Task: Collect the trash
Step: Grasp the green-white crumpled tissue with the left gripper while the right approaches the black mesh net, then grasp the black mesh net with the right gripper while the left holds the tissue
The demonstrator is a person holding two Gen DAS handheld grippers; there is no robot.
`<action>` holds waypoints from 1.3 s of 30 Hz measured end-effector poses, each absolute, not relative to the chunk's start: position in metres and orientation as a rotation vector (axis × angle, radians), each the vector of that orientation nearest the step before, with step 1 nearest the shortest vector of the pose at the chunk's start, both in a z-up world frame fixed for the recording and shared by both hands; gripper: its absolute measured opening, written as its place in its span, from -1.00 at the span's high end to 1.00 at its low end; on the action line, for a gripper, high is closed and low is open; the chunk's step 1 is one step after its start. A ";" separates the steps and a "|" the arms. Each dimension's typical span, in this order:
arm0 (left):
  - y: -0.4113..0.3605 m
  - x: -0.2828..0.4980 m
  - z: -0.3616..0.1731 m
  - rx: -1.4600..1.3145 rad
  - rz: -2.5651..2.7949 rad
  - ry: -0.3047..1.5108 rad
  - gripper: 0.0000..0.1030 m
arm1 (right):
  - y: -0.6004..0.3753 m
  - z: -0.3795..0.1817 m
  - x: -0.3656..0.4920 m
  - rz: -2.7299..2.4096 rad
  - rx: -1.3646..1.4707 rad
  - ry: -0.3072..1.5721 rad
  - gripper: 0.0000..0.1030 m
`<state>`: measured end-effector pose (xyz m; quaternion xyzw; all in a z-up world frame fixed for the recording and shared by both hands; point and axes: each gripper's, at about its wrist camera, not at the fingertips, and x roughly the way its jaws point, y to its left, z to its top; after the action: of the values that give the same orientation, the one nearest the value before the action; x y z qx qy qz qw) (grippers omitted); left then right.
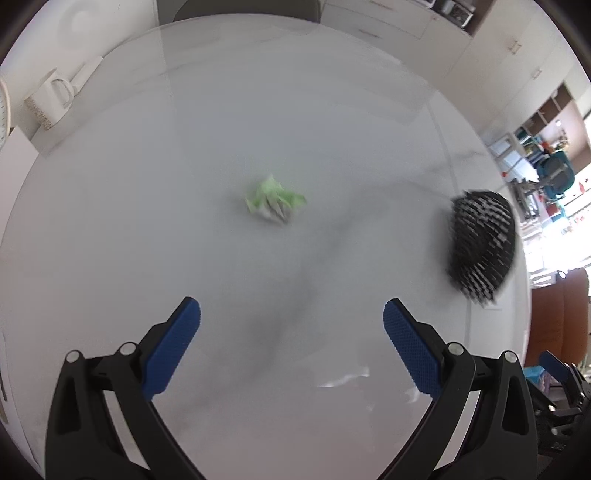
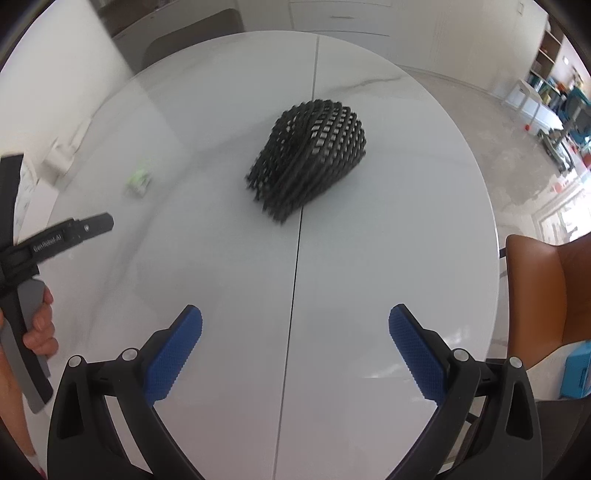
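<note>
A crumpled green and white wrapper (image 1: 275, 203) lies on the white marble table (image 1: 184, 147), straight ahead of my left gripper (image 1: 291, 321), which is open and holds nothing. A black mesh basket (image 1: 482, 245) lies tipped on its side to the right. In the right wrist view the same black mesh basket (image 2: 310, 157) sits ahead of my right gripper (image 2: 295, 325), also open and holding nothing. The wrapper (image 2: 139, 181) shows small and blurred at the left there. The left gripper's body (image 2: 55, 240) is held by a hand (image 2: 37, 325) at the left edge.
A white mug (image 1: 51, 98) stands at the far left edge of the table. A seam (image 2: 295, 258) runs down the table's middle. A brown chair (image 2: 546, 295) stands at the right, with a blue box (image 2: 578, 369) on it. White cabinets (image 1: 406, 22) line the back.
</note>
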<state>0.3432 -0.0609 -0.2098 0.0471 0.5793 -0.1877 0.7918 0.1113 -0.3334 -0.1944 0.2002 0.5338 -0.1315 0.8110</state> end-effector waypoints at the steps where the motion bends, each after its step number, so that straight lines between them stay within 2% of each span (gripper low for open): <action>1: -0.063 0.349 -0.213 0.103 -0.400 1.246 -0.85 | -0.337 -0.196 0.119 -0.288 0.433 1.138 -0.95; 11: -0.078 0.396 -0.247 0.146 -0.321 1.269 -0.84 | -0.363 -0.211 0.180 -0.341 0.433 1.149 -0.95; 16: -0.086 0.397 -0.253 0.199 -0.314 1.265 -0.71 | -0.368 -0.213 0.193 -0.348 0.421 1.150 -0.95; 23: -0.090 0.401 -0.253 0.217 -0.319 1.262 -0.68 | -0.372 -0.215 0.198 -0.349 0.416 1.151 -0.95; 31: -0.095 0.405 -0.253 0.244 -0.319 1.267 -0.29 | -0.373 -0.216 0.196 -0.359 0.429 1.148 -0.95; 35: -0.098 0.405 -0.247 0.259 -0.349 1.254 0.28 | -0.376 -0.218 0.196 -0.365 0.433 1.144 -0.95; 39: -0.099 0.402 -0.246 0.257 -0.374 1.249 0.43 | -0.377 -0.218 0.196 -0.367 0.438 1.143 -0.95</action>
<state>0.4017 -0.0992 -0.2459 0.1192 0.5795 -0.1734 0.7873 0.1964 -0.3771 -0.2178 0.2043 0.5333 -0.1712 0.8028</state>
